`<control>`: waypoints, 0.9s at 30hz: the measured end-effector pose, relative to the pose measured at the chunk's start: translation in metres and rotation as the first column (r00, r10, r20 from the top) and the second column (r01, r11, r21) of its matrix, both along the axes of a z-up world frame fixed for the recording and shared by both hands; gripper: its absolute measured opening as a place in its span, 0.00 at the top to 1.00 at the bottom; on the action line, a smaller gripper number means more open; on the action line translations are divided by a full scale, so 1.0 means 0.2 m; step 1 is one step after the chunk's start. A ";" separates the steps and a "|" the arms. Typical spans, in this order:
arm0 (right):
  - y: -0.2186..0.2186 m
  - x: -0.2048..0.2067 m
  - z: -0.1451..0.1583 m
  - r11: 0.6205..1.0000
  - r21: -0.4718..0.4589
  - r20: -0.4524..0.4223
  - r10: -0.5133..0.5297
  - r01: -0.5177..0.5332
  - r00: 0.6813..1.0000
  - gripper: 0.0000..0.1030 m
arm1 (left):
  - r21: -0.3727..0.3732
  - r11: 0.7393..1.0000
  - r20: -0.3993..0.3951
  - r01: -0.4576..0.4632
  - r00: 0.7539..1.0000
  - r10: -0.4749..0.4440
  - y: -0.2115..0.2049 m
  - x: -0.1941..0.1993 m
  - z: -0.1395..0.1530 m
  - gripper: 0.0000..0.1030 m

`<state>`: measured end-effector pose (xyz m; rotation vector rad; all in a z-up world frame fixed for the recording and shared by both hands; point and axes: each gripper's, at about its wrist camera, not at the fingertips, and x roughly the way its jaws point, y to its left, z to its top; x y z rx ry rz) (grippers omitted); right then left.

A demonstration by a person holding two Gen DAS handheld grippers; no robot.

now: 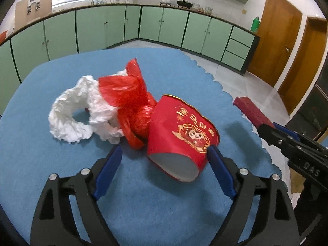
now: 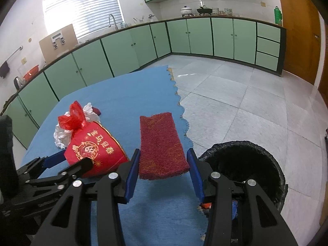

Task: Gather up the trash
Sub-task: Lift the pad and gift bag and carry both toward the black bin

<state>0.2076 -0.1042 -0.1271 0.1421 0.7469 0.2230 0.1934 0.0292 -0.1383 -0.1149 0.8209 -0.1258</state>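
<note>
Red paper cup (image 1: 180,137) between left claw (image 1: 164,153) fingers

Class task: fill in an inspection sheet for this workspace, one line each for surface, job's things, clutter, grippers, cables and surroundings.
Surface: blue scallop-edged felt mat.
Job's things: red paper cup with gold print on its side; crumpled red plastic bag; white crumpled tissue; dark red fibrous pad; black-lined bin.
Clutter: nothing seen.
Grippers: left hand-held gripper open around cup; right hand-held gripper astride pad.
Cables: nothing seen.
Surroundings: green kitchen cabinets.
</note>
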 end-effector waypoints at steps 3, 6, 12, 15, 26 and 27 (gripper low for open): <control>-0.01 0.00 0.00 1.000 0.001 -0.003 -0.001 0.001 1.000 0.56 | -0.012 1.000 -0.020 0.002 1.000 -0.002 -0.02 0.04 -0.03 0.18; -0.01 0.01 0.00 1.000 0.006 -0.004 -0.006 0.006 1.000 0.56 | -0.013 1.000 -0.022 0.001 1.000 -0.002 -0.05 0.06 -0.04 0.19; -0.02 0.01 0.00 1.000 0.014 -0.006 -0.006 0.006 1.000 0.56 | -0.036 0.999 -0.012 0.016 1.000 -0.016 -0.09 0.05 -0.04 0.39; -0.03 0.00 0.00 1.000 0.015 -0.002 -0.004 0.004 1.000 0.56 | -0.044 0.999 0.001 0.016 1.000 -0.015 -0.09 0.04 -0.02 0.42; -0.04 -0.04 0.05 1.000 0.017 0.029 0.000 -0.001 1.000 0.56 | -0.061 0.998 0.043 0.014 0.999 -0.011 -0.08 -0.09 0.05 0.49; -0.04 -0.05 0.05 1.000 0.018 0.030 0.000 -0.001 1.000 0.56 | -0.065 0.998 0.044 0.015 0.999 -0.013 -0.08 -0.10 0.06 0.49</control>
